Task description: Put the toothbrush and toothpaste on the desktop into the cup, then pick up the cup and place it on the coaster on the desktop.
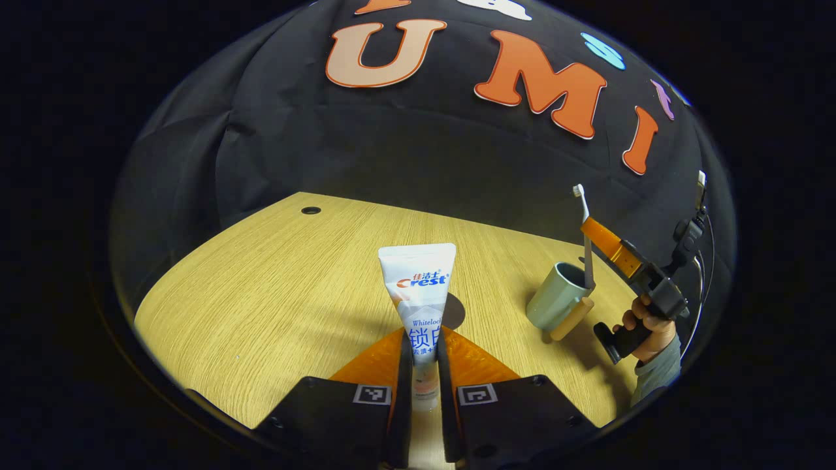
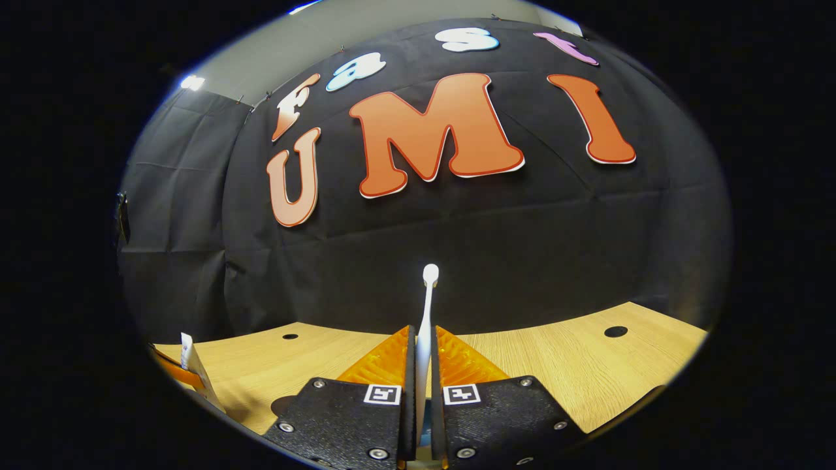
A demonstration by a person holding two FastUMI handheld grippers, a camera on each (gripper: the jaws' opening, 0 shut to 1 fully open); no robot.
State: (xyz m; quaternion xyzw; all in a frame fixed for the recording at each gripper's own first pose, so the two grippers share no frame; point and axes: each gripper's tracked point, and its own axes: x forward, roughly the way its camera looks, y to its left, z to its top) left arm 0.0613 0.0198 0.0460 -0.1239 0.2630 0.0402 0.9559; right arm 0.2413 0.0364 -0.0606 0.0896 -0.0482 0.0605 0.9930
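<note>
My left gripper [image 1: 423, 341] is shut on the lower part of a white toothpaste tube [image 1: 418, 284], which stands upright above the wooden desktop [image 1: 274, 294]. To its right stands a pale green cup [image 1: 554, 301] with a wooden handle [image 1: 572, 320]. My right gripper [image 1: 595, 235], held by a hand [image 1: 643, 334], grips a white toothbrush [image 1: 583, 215] whose lower end reaches into the cup. In the right gripper view, the right gripper [image 2: 423, 356] is shut on the toothbrush [image 2: 427, 307], bristle head up. A dark round patch [image 1: 455, 311], perhaps the coaster, shows behind the tube.
The desktop has round cable holes [image 1: 311, 210] [image 2: 616, 331] near its back edge. Black cloth wall rises directly behind it. The toothpaste tube's edge [image 2: 188, 352] shows at the far left of the right gripper view.
</note>
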